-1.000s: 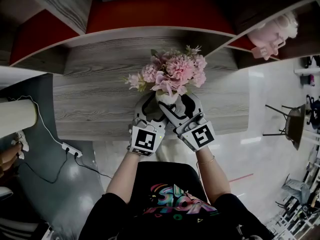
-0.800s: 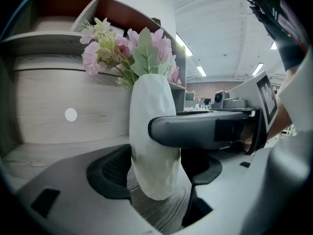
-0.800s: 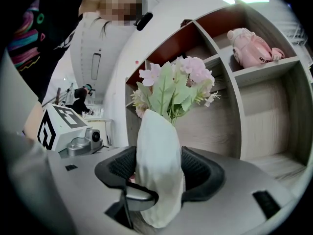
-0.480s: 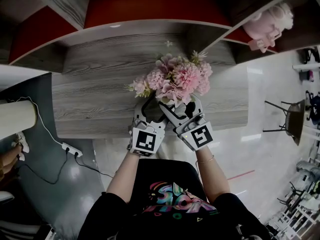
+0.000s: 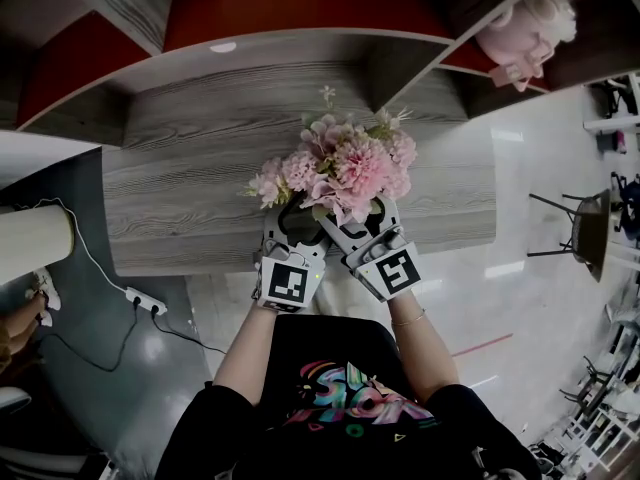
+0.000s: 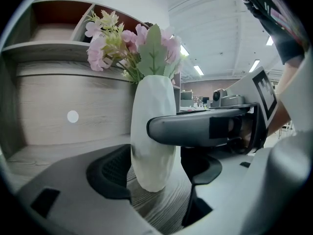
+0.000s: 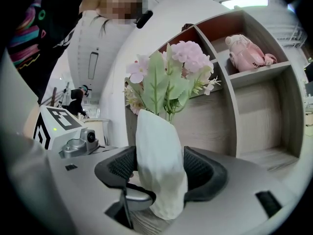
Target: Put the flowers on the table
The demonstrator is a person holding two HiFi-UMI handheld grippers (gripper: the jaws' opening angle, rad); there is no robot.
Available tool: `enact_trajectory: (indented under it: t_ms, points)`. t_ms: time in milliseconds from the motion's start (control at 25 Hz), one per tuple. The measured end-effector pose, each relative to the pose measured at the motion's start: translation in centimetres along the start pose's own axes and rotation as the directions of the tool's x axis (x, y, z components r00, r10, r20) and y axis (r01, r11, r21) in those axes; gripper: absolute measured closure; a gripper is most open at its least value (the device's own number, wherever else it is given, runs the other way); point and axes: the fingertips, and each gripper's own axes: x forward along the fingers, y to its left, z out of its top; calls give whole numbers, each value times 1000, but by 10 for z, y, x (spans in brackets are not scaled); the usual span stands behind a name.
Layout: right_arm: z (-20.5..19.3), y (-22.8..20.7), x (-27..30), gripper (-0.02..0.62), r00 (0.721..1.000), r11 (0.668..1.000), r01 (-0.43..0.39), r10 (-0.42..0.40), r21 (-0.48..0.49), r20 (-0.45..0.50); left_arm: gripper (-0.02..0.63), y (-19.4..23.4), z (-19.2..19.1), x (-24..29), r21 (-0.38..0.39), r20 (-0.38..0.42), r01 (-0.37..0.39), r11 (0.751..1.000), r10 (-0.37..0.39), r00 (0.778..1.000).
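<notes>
Flowers (image 5: pixel 340 163): a bunch of pink blooms with green leaves, upright in a white vase (image 6: pixel 152 131)
Place: over the near edge of the grey wooden table (image 5: pixel 200 188), straight in front of the person (image 5: pixel 345 408); the base of the vase is right at the wood grain, and I cannot tell whether it rests on it
Right gripper (image 7: pixel 161 175): grasping the vase, with a textured pad pressed on each side of its lower half
Left gripper (image 6: pixel 156 170): the vase stands between its jaws, against one pad; the other pad is just beside the vase and the Right gripper's jaw crosses in front of it, so a firm clamp cannot be told
Both together: side by side at the near table edge, jaws meeting round the vase under the blooms
Shelves (image 5: pixel 150 8): behind the table, grey wood with red backs; a pink toy (image 5: pixel 520 28) sits in the upper right compartment
Floor: a white power strip (image 5: pixel 147 300) with its cable lies to the person's left
</notes>
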Motion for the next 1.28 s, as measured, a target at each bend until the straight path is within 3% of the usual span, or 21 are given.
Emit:
enact_trajectory:
  t_ms: [200,440,600,800,920,1280]
  points:
    - [1,2,-1,282,1000,1000,11,-11,10,0,275,-6,-6,-4,-42,18,4,999,-4,1000]
    - [3,6,-7,265,1000,1000,24,-24,16,0,275,-5,3,-10,13,39,-3,1000,3,999]
    - [5,6,-12,262,999,999,34,-34,20,-3,275,-9,0,-12,-18,37,1,1000,0,999]
    - [12,6,-16,258,999,999,47,-47,24,4,275,-4,7,-18,7,19,-5,1000,4,1000]
    - [17,6,-21,255,999,998,53,-53,25,7,275,-5,6,-21,-19,47,-5,1000,5,999]
    - [32,8,-45,253,998,999,46,-46,-9,-48,275,0,19,-52,25,10,0,1000,-1,1000]
